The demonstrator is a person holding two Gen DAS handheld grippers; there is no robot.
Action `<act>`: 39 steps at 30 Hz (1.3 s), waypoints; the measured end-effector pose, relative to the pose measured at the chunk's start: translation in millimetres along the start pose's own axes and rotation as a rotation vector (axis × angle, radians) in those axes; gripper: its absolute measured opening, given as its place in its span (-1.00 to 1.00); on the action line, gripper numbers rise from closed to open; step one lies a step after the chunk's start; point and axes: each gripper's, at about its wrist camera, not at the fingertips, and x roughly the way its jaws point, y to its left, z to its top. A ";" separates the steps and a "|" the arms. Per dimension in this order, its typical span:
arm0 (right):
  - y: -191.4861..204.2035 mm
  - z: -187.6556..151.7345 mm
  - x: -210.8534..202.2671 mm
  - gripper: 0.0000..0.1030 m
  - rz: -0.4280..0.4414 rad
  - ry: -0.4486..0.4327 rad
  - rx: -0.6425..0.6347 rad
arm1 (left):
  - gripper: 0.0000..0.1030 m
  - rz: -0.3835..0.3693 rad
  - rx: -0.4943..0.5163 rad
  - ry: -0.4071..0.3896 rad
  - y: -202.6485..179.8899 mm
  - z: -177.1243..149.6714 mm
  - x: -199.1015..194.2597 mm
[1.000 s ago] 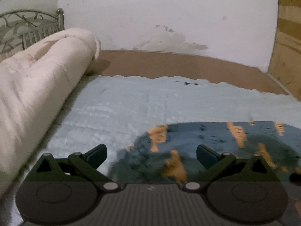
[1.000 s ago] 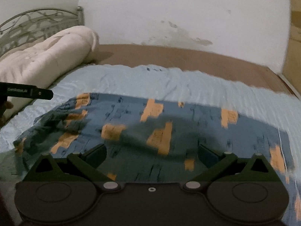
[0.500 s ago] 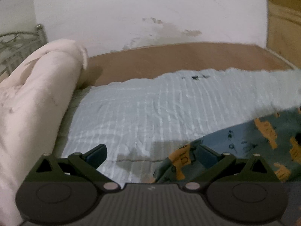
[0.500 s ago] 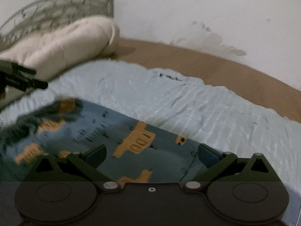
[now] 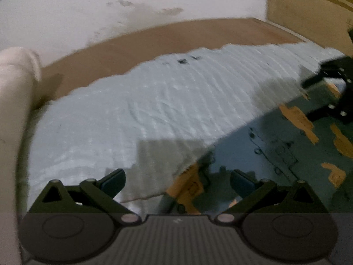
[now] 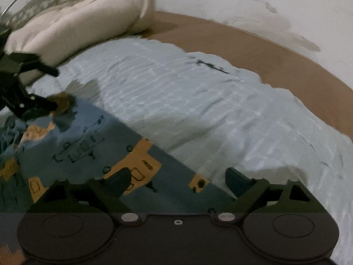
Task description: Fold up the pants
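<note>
Headboard (image 6: 28, 4) only in right view, pants (image 6: 72, 145) both

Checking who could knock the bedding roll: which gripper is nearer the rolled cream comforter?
Left. The left gripper hovers at the pants corner beside the rolled cream comforter; the right gripper, jaws closing on nothing, sits at the opposite end, farther away.

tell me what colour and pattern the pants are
Blue-grey pants with orange patches and dark line drawings, clearest in the right wrist view.

A pale blue ribbed sheet (image 6: 198, 110) is covering the brown bed base (image 5: 176, 37), a rolled cream duvet (image 6: 83, 19) lying against the stained white wall (image 5: 110, 4).
</note>
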 end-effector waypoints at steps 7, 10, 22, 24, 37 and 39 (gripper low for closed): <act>-2.7 8.3 14.7 0.34 -0.012 0.073 -0.077 | 0.61 -0.021 -0.024 0.081 25.8 6.2 20.7; -9.6 5.8 15.5 0.10 0.023 0.094 -0.035 | 0.13 -0.112 -0.083 0.095 34.7 2.2 20.0; 9.9 29.1 5.3 -1.00 -0.130 0.071 -0.082 | -0.96 -0.064 -0.152 0.041 32.5 17.0 -5.8; 13.5 43.5 0.5 -1.00 -0.207 0.014 -0.125 | -0.96 -0.029 -0.187 -0.013 41.3 24.6 -15.0; 7.8 68.2 57.8 -0.88 -0.223 -0.025 -0.076 | -0.80 -0.029 -0.269 0.045 67.1 11.1 26.4; 3.8 66.5 52.9 -0.68 -0.188 -0.049 -0.066 | -0.59 -0.022 -0.259 0.048 68.8 10.6 25.9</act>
